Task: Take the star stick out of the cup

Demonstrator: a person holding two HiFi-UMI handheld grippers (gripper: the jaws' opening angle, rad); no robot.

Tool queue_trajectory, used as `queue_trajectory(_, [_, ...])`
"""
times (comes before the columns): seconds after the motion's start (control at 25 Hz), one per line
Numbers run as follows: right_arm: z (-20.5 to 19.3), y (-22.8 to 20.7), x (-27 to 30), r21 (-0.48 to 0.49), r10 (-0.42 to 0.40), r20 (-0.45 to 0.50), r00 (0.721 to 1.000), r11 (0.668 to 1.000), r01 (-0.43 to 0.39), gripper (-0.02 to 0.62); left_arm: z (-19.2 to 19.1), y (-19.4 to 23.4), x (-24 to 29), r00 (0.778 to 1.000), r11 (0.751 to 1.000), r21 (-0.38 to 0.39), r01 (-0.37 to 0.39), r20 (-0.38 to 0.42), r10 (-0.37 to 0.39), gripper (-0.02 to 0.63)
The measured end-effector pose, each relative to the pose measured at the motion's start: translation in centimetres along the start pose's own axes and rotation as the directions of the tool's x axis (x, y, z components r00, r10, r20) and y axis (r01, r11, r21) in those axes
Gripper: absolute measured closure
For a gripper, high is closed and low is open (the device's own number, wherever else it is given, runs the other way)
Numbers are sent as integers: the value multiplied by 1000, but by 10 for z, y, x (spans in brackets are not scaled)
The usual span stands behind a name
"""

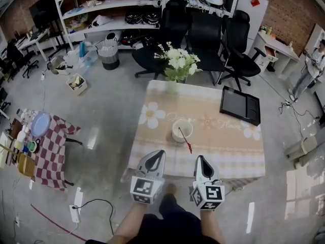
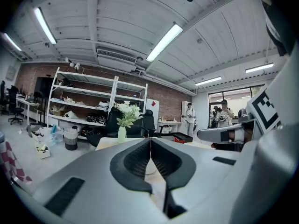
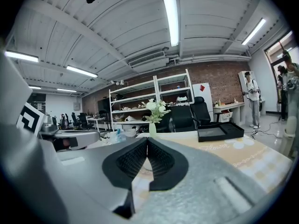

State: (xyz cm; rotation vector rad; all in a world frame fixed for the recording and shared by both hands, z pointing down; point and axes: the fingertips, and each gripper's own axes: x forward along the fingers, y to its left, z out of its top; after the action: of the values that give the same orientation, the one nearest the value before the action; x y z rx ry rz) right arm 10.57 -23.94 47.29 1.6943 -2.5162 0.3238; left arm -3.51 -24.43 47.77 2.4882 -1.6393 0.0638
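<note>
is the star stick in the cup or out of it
In. One end of the stick sits inside the white cup; the rest leans out over its near rim.

The table [image 1: 228, 151], under a floral cloth, carries a white cup [image 1: 182, 130] near centre, a flower vase [image 1: 172, 87] at its far edge and a black tray [image 1: 240, 104] far right.

I hold the left hand-held gripper [image 1: 160, 153] and right hand-held gripper [image 1: 199, 159] side by side, near level, jaws together, both empty
</note>
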Motion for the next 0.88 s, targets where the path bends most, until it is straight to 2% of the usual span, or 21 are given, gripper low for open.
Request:
queue_trajectory(0.6, [13,-47,71,2,-11,-7,1000,1000,11,591,0,25,82,1000,1000,-28,-13,-11,12,595])
queue_trajectory(0.88, [15,-62,100,-1,-1,-3,1000,1000,1,591,6,34,113,1000,1000,-14,-26,3,26,595])
